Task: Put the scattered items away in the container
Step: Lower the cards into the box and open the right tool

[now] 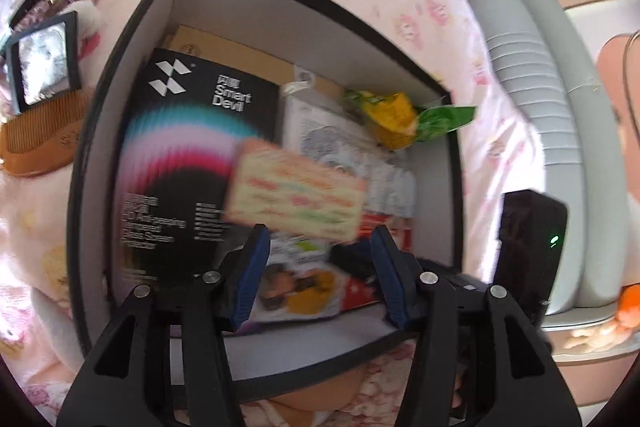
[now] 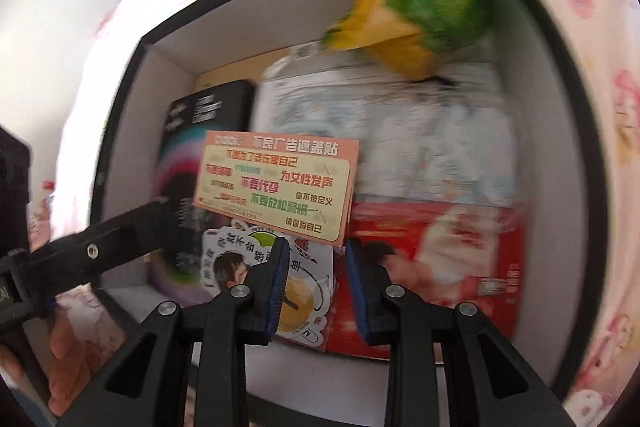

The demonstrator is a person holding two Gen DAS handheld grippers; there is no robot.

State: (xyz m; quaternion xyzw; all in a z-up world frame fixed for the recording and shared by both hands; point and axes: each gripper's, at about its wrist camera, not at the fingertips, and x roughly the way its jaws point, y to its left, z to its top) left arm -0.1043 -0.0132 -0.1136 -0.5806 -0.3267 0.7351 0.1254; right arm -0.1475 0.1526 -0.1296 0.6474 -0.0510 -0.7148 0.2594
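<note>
Sticker card (image 2: 274, 187), pink-edged, hangs over the black box (image 2: 120, 131), just above the R gripper (image 2: 316, 255), whose jaws stand narrow w/ nothing pinched. L gripper (image 1: 316, 239) wide, empty. Card looks dropped; let it land flat on the screen-protector pack (image 1: 192, 163) & snack bag (image 2: 432, 7), then lift both straight out, no nudging box walls

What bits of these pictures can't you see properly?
1. Card, left wrist view: its writing is smeared by motion blur.
2. White packets, right wrist view: blurred, print unreadable.
3. Comb, left wrist view: one end is cut off by the picture's edge.
4. Box floor, both views: mostly covered by the items inside.
5. Right fingers, right wrist view: unclear whether they pinch the card's corner.
</note>
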